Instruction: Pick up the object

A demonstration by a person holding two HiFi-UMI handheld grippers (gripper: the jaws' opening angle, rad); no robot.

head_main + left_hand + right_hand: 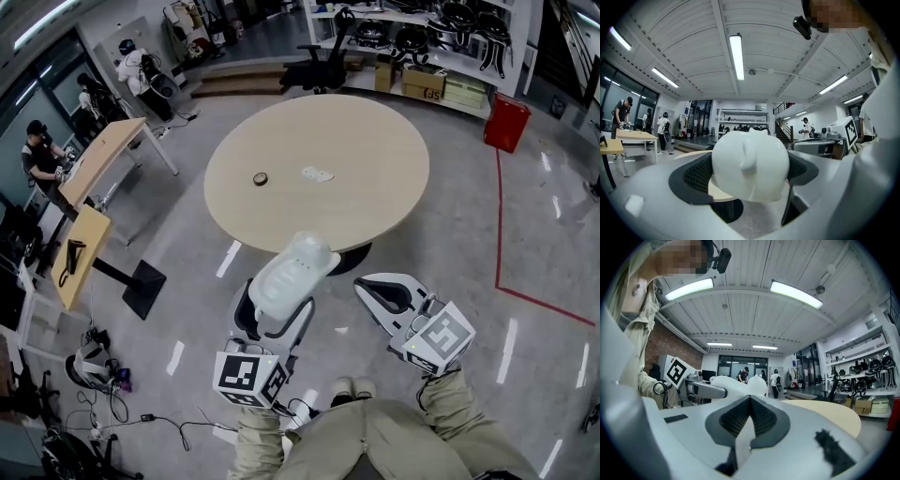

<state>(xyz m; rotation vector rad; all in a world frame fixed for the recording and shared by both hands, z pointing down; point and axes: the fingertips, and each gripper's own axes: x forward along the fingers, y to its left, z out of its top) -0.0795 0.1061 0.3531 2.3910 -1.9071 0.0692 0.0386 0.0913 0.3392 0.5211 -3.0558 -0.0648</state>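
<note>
left gripper [749,176] clamped on white plastic shell [292,272], held just off near edge of desk [375,202] | right gripper [750,412] jaws together, empty | shell judged light, thin, slippery; grip its middle gently

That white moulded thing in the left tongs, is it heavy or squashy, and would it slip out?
Probably light: the white moulded shell looks thin and translucent in the head view. It may flex or dent if squeezed hard, since it seems a hollow form with dimples. Its smooth, rounded surface, seen between the left tongs, could be slippery.
</note>
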